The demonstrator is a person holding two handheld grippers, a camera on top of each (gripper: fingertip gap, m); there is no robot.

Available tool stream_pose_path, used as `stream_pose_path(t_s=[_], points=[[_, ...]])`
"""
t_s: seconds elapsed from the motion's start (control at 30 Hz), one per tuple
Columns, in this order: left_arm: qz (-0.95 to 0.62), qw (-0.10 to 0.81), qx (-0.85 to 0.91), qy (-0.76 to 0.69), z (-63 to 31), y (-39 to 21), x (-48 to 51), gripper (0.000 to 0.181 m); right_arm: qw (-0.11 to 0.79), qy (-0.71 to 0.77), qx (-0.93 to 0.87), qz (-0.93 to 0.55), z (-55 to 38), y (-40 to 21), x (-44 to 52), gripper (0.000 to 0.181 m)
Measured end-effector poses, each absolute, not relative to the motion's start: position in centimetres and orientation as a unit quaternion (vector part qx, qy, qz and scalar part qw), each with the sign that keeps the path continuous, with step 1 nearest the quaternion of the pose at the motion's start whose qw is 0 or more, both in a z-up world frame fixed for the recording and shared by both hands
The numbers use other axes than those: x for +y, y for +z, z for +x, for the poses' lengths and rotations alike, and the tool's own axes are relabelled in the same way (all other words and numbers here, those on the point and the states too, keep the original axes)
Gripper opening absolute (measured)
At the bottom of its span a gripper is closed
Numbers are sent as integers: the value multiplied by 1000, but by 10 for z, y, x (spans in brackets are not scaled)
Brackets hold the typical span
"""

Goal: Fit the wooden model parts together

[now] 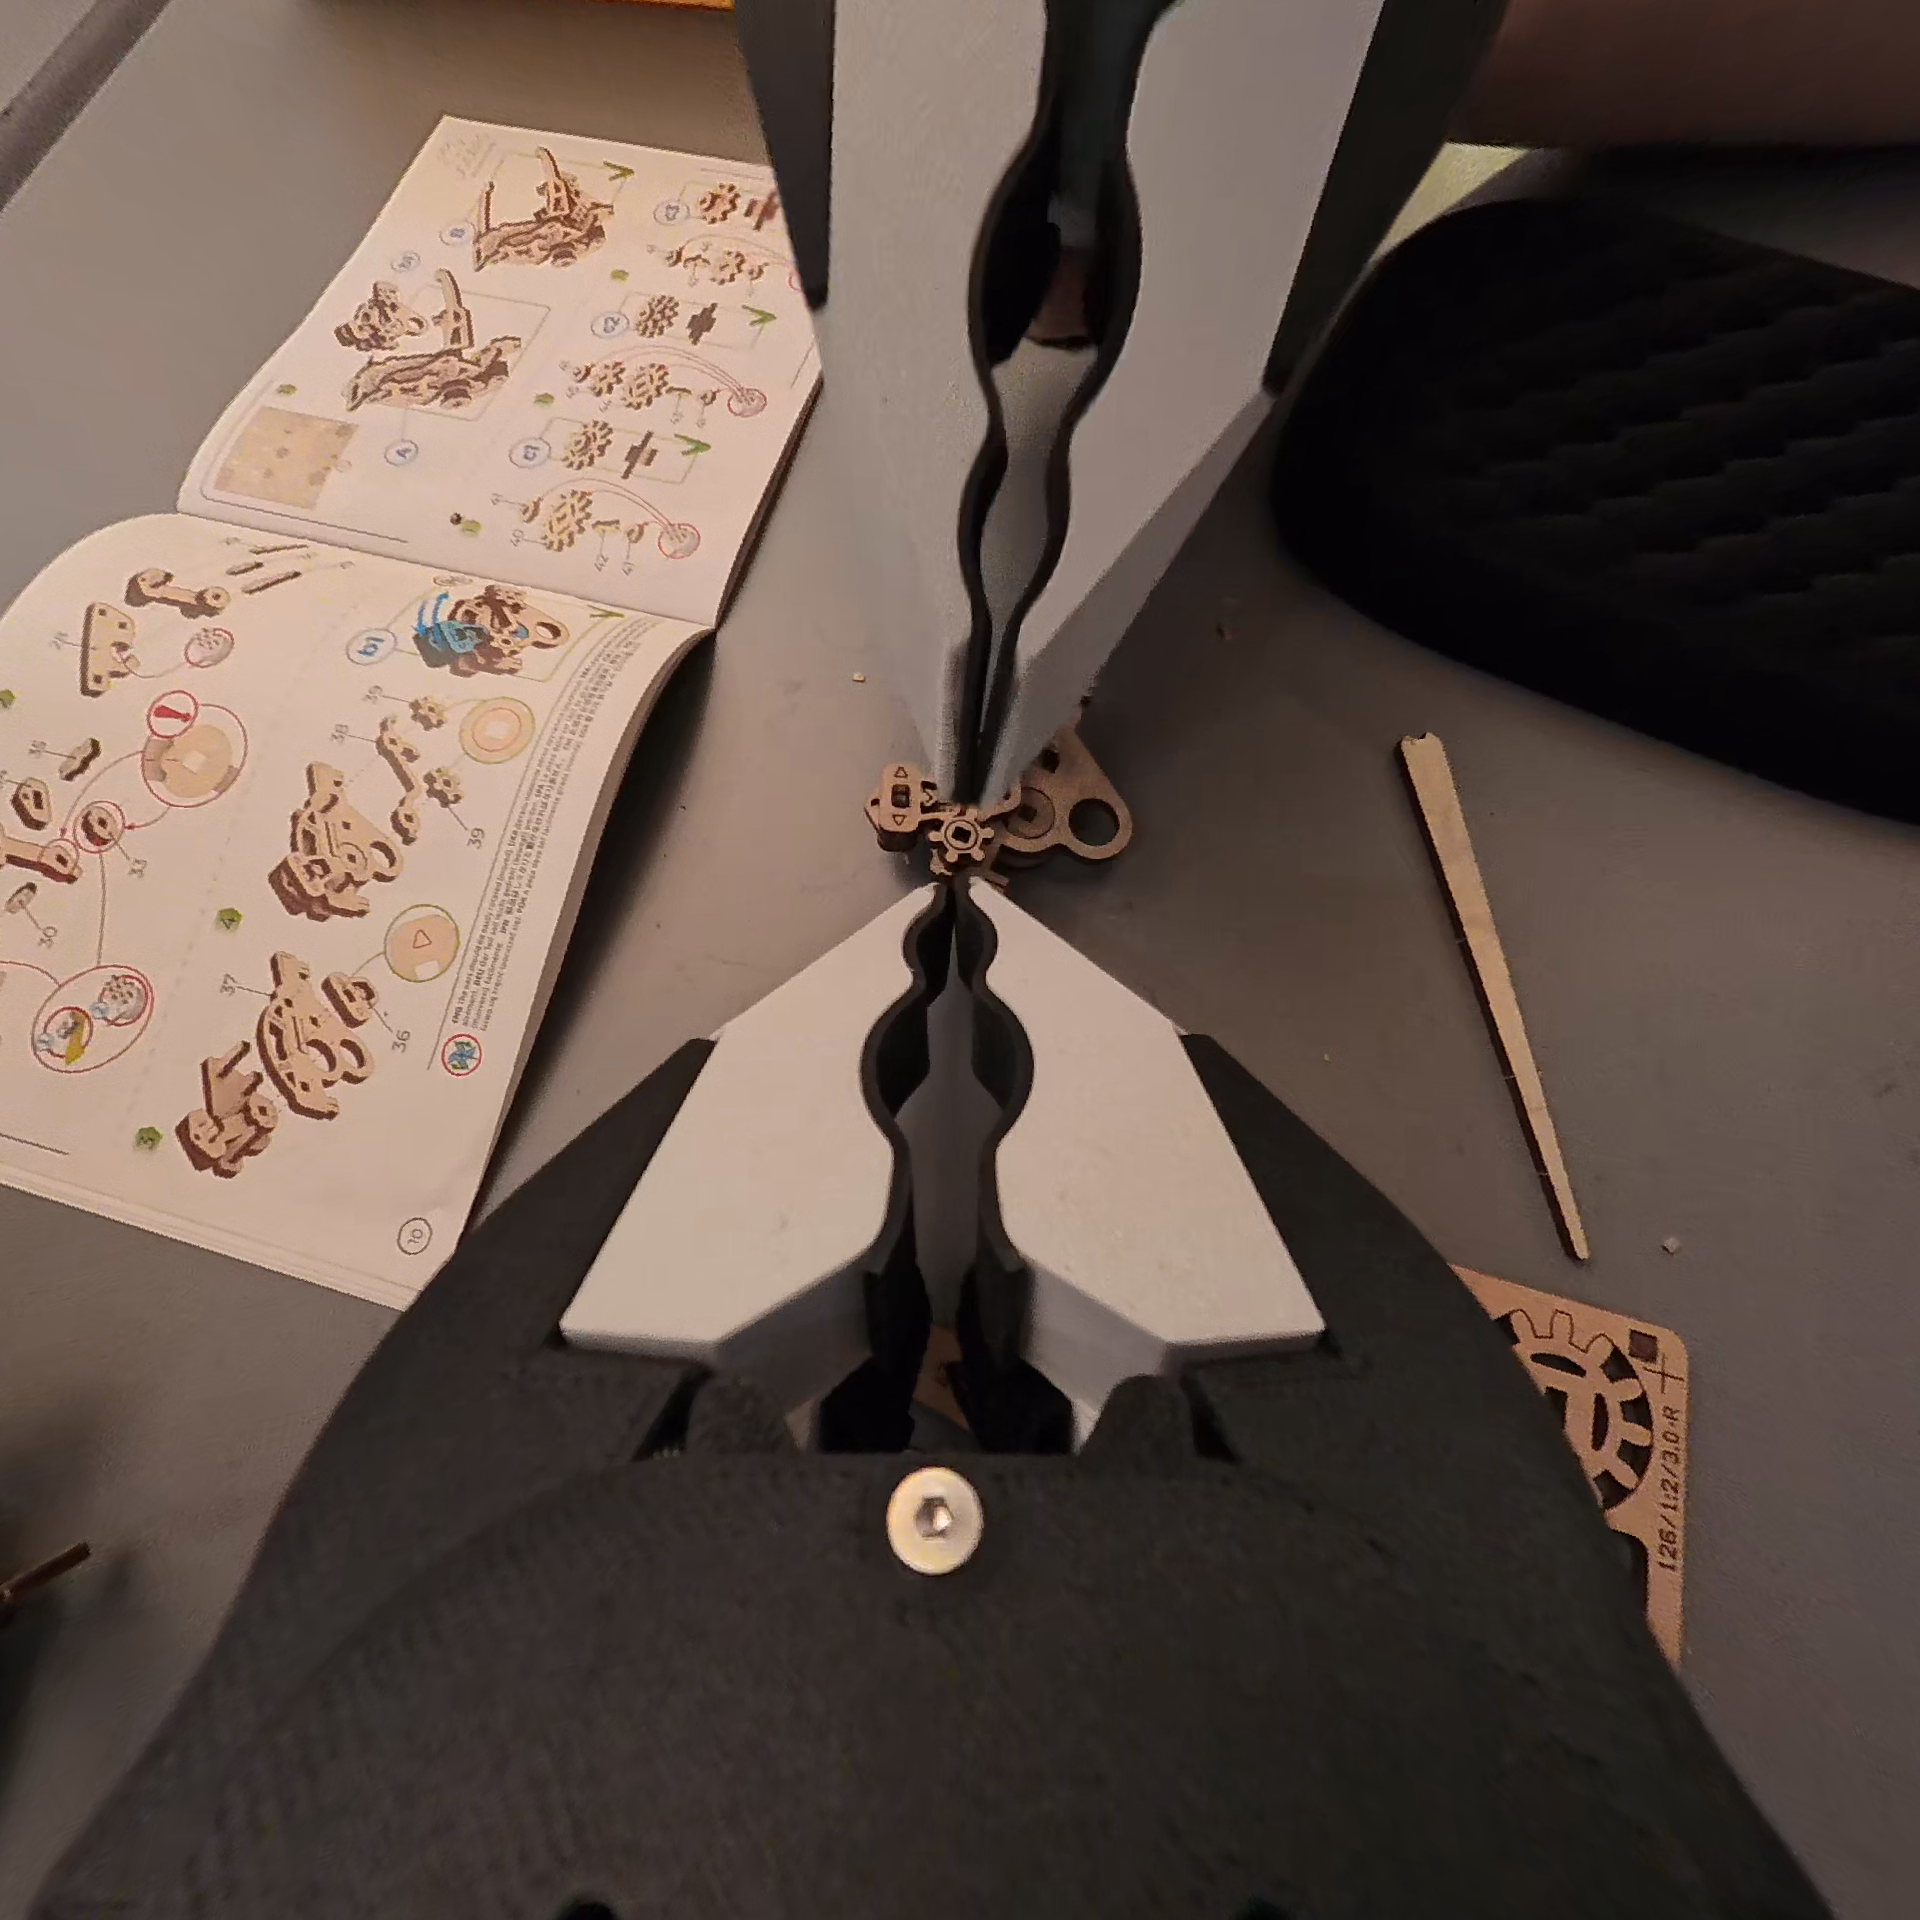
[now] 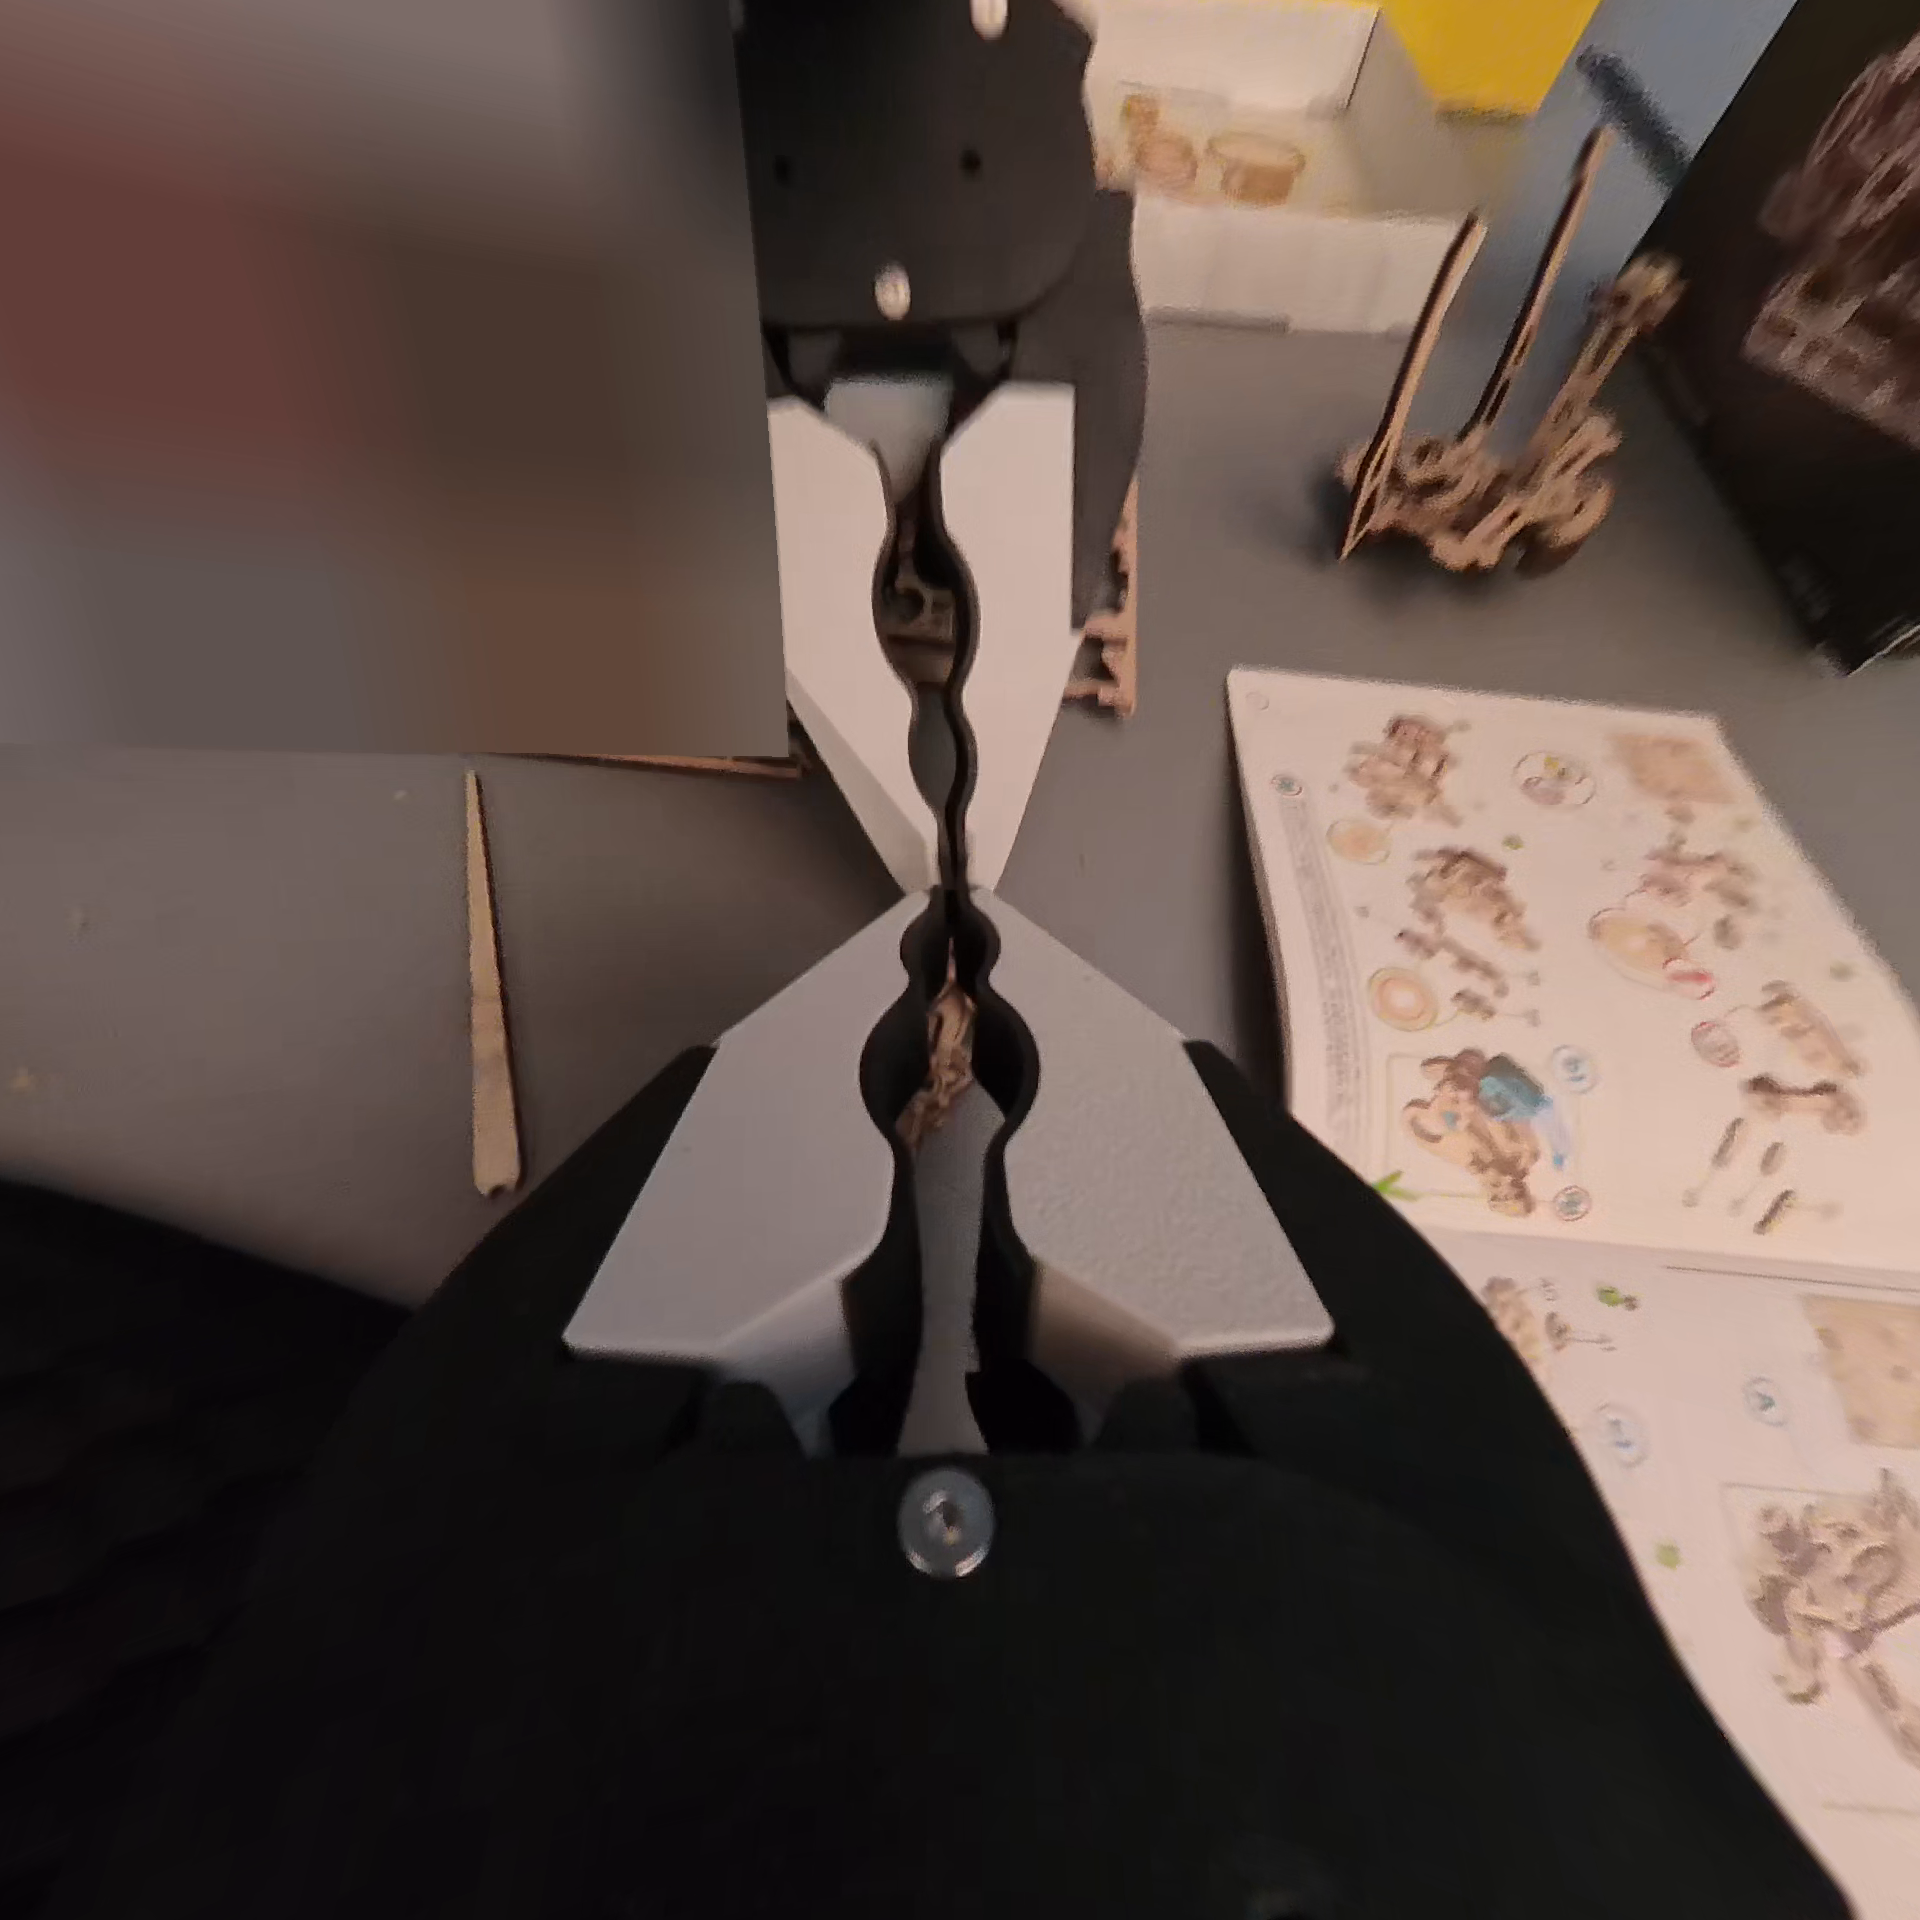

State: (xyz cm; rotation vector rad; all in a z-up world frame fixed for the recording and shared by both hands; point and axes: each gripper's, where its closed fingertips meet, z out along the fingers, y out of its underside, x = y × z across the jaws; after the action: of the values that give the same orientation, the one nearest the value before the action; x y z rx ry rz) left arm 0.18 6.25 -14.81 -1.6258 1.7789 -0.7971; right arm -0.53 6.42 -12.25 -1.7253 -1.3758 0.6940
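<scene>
On the left of the left wrist view, an open instruction booklet (image 1: 343, 665) lay flat on the grey table (image 1: 1299, 1091), its pages covered with printed assembly drawings and numbered steps. At the centre, the left gripper (image 1: 951, 902) pointed at the right gripper (image 1: 971, 777), tip to tip, and between them sat the small wooden model part (image 1: 961, 826): a tiny gear with a square hole fronting a stack of flat cut pieces. The left claw's fingers were pressed nearly together, their tips touching the lower edge of the gear. The right claw was pinched on the top of the assembly. Behind it, a flat wooden plate (image 1: 1086, 816) with round holes lay on the table. Further right lay a thin tapered wooden stick (image 1: 1496, 987), apart from the grippers, and beyond it a dark quilted cushion (image 1: 1621, 499). At the lower right corner, a laser-cut wooden sheet (image 1: 1600, 1423) with a gear outline and engraved markings was partly hidden under the left gripper's black body.

In the right wrist view, a sliver of wood (image 2: 943, 1049) showed between the right fingers. To the right stood a blurred, partly built wooden model (image 2: 1496, 457) beside a dark box (image 2: 1808, 343).
</scene>
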Motion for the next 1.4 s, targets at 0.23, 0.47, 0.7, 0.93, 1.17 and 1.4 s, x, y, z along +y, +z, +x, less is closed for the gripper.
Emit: stream_pose_path(t_s=[0.23,0.47,0.7,0.93,1.17,1.4], points=[[-613,298,668,-299,2,-148,64,0,391,261,-543,-696,-6,-134,66,0],[-615,296,667,-298,1,-149,64,0,418,275,-543,-674,-6,-124,62,0],[-625,279,649,-334,-3,-145,57,0,453,265,-534,-663,7,-123,60,0],[-626,238,652,-356,0,-146,35,38,454,241,-533,-672,13,-129,67,0],[-626,266,669,-299,2,-155,43,30,424,201,-550,-691,20,-144,69,0],[-658,249,631,-326,-7,-153,53,19,407,197,-546,-705,26,-147,61,0]])
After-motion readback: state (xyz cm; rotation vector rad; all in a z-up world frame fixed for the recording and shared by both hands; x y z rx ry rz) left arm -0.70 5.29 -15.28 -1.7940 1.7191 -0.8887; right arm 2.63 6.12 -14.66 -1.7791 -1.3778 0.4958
